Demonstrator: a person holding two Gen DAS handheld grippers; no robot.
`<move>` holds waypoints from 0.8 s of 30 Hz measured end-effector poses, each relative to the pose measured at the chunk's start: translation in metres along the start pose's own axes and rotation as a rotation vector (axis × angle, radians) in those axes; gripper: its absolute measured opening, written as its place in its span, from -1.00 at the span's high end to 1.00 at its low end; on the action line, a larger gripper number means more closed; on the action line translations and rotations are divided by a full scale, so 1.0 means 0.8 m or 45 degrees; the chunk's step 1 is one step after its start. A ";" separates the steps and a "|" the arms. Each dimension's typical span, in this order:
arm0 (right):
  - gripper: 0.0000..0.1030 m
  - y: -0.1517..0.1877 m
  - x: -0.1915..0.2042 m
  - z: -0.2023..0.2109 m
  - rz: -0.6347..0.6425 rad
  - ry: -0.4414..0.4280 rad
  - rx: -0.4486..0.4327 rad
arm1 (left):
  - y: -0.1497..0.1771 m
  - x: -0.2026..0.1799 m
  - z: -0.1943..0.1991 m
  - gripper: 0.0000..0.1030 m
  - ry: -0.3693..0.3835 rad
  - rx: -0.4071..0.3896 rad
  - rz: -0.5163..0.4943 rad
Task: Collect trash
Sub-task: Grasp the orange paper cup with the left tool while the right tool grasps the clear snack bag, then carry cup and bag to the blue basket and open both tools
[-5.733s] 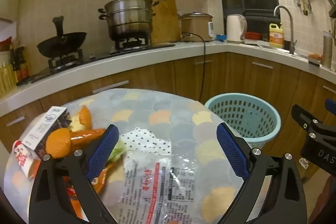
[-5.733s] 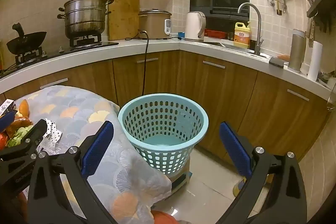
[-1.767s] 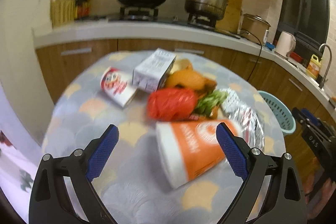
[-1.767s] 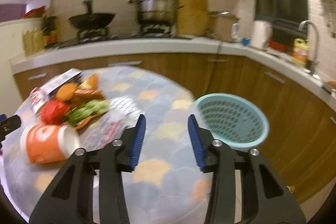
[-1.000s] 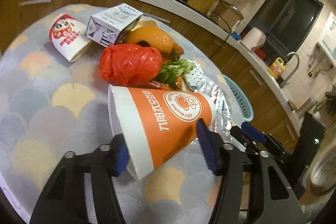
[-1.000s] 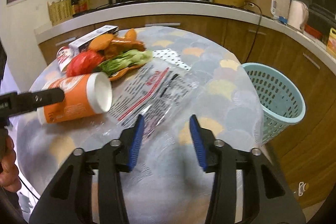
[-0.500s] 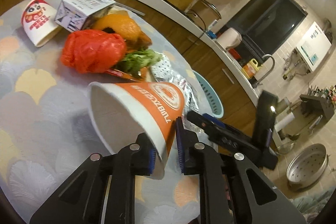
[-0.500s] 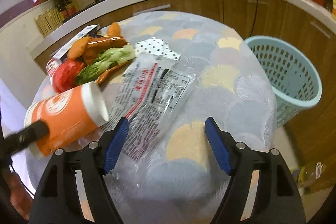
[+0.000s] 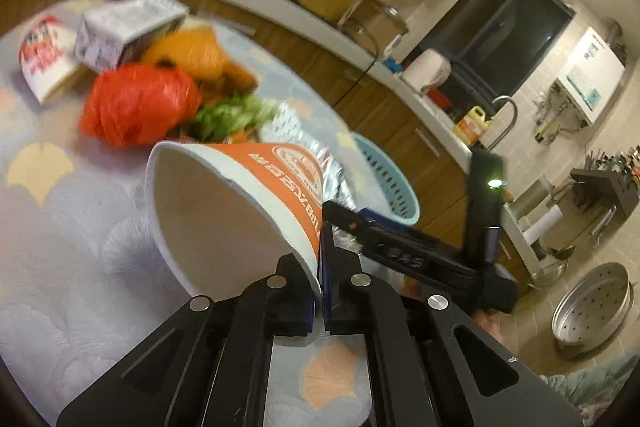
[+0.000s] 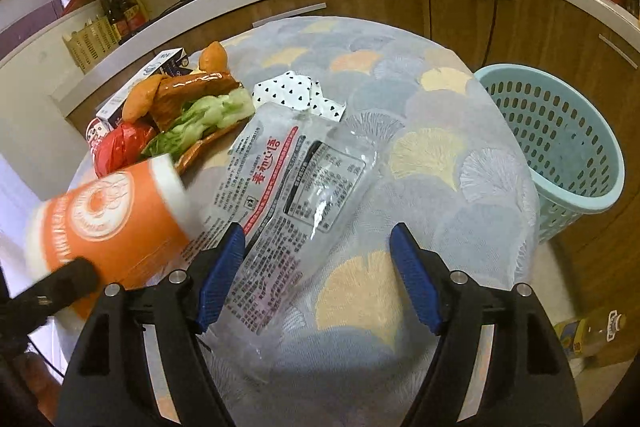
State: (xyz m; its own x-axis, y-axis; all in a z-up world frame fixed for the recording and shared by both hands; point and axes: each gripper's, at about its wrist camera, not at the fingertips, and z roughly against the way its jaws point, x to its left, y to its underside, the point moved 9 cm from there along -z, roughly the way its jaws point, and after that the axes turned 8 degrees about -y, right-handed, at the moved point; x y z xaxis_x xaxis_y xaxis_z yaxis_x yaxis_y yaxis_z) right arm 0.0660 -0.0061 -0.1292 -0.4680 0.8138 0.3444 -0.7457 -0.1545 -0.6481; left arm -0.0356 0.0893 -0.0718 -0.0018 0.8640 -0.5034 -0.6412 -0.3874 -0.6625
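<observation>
The left hand-held gripper (image 9: 320, 263) pinches the orange cup (image 9: 240, 203) by its rim above the tabletop (image 10: 440, 155); the right hand-held gripper (image 10: 320, 267) gapes wide over a clear wrapper (image 10: 296, 187), bin (image 10: 560, 147) at three o'clock

Matt paper cup (image 9: 224, 211), glossy plastic wrapper (image 10: 304, 187)

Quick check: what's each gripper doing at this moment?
Left gripper: closed on the wall of the orange cup, at its rim.
Right gripper: open, holding nothing, over the clear plastic bag.
</observation>
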 end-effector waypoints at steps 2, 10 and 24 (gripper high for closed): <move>-0.39 -0.004 0.002 -0.004 0.013 0.000 -0.007 | -0.005 -0.002 0.013 0.99 0.009 -0.035 -0.010; 0.79 -0.003 0.018 -0.012 0.067 -0.060 0.003 | -0.012 -0.001 0.037 1.00 0.000 -0.096 -0.001; 0.87 -0.077 -0.066 0.083 -0.020 0.005 -0.251 | -0.085 -0.088 0.008 1.00 -0.049 -0.125 -0.198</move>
State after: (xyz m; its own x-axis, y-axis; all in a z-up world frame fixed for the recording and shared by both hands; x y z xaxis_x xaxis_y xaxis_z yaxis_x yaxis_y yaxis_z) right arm 0.1050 -0.0767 -0.0621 -0.4548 0.8175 0.3534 -0.6457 -0.0293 -0.7630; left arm 0.0035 0.0569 0.0124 0.0608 0.9269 -0.3703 -0.5581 -0.2760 -0.7825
